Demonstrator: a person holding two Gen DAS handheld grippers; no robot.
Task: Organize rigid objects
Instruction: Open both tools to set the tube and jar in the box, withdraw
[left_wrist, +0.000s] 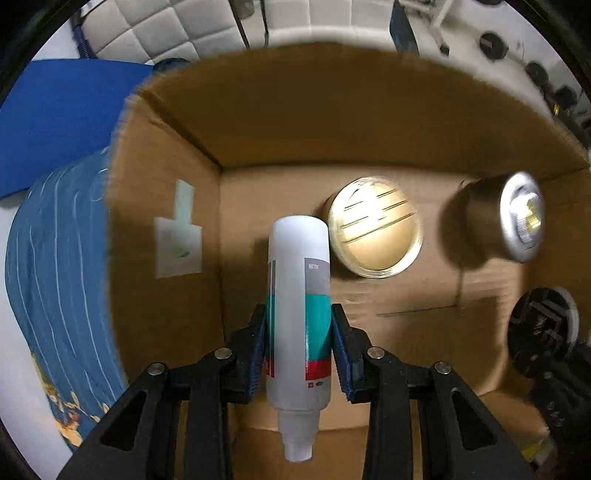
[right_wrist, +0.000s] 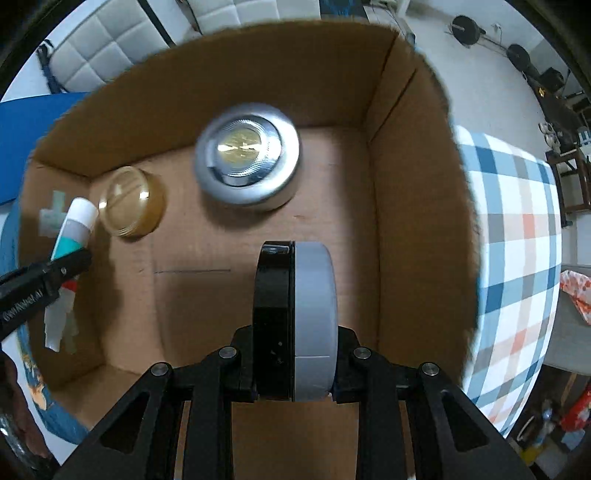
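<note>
My left gripper (left_wrist: 298, 332) is shut on a white bottle (left_wrist: 298, 280) with teal and red bands, cap end toward the camera, held inside an open cardboard box (left_wrist: 177, 177). The bottle also shows in the right wrist view (right_wrist: 75, 229). My right gripper (right_wrist: 295, 354) is shut on a round black-and-grey disc container (right_wrist: 295, 314), held on edge above the box floor (right_wrist: 229, 258); it shows at the right in the left wrist view (left_wrist: 541, 325). A gold-lidded jar (left_wrist: 375, 227) (right_wrist: 131, 205) and a silver round tin (left_wrist: 517, 218) (right_wrist: 247, 157) lie on the box floor.
The box walls (right_wrist: 413, 192) enclose both grippers. A blue striped cloth (left_wrist: 55, 277) and a blue sheet (left_wrist: 62, 118) lie left of the box. A plaid cloth (right_wrist: 517, 258) lies to its right. A white tufted surface (left_wrist: 166, 29) is behind.
</note>
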